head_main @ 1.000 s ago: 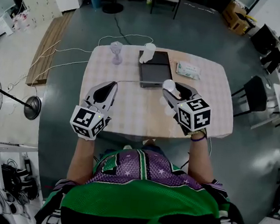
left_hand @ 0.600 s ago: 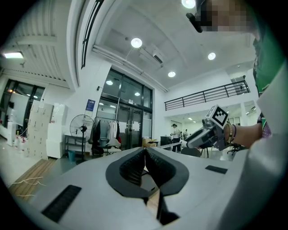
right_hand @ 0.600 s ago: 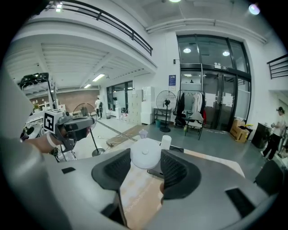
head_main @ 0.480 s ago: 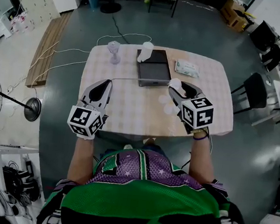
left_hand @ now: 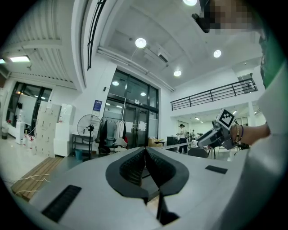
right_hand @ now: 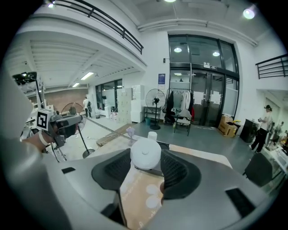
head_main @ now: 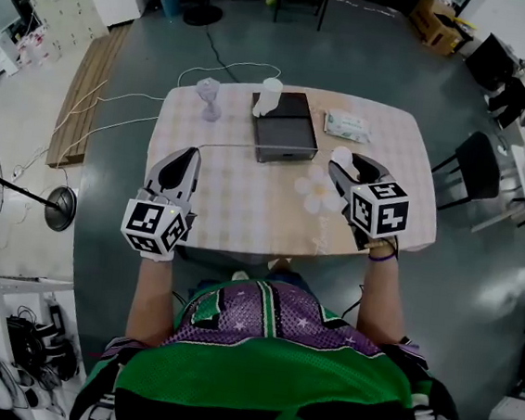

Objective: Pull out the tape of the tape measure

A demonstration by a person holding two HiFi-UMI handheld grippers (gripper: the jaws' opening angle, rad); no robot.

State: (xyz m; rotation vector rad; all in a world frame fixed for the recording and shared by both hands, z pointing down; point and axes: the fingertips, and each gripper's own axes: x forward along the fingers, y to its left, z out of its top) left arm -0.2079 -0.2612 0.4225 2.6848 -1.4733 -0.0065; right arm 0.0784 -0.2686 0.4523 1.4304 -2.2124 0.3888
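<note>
The tape measure (head_main: 343, 156) is a round white case, and my right gripper (head_main: 345, 163) is shut on it above the right half of the table (head_main: 244, 207). In the right gripper view the case (right_hand: 145, 154) sits squeezed between the dark pads (right_hand: 174, 170). A thin tape (head_main: 264, 148) runs straight left from the case to my left gripper (head_main: 193, 153), which is shut on the tape's end. In the left gripper view the jaws meet in a closed line (left_hand: 145, 152), and the tape (left_hand: 173, 145) leads off toward the right gripper (left_hand: 216, 133).
A dark flat box (head_main: 285, 128) lies at the table's far middle with a white cup (head_main: 268, 97) by it. A purple goblet (head_main: 207, 98) stands far left, a wipes pack (head_main: 348, 126) far right. A black chair (head_main: 476, 171) is beside the table.
The two grippers have moved apart, the left one leftward and the right one rightward. The stretch of tape between them has grown longer.
</note>
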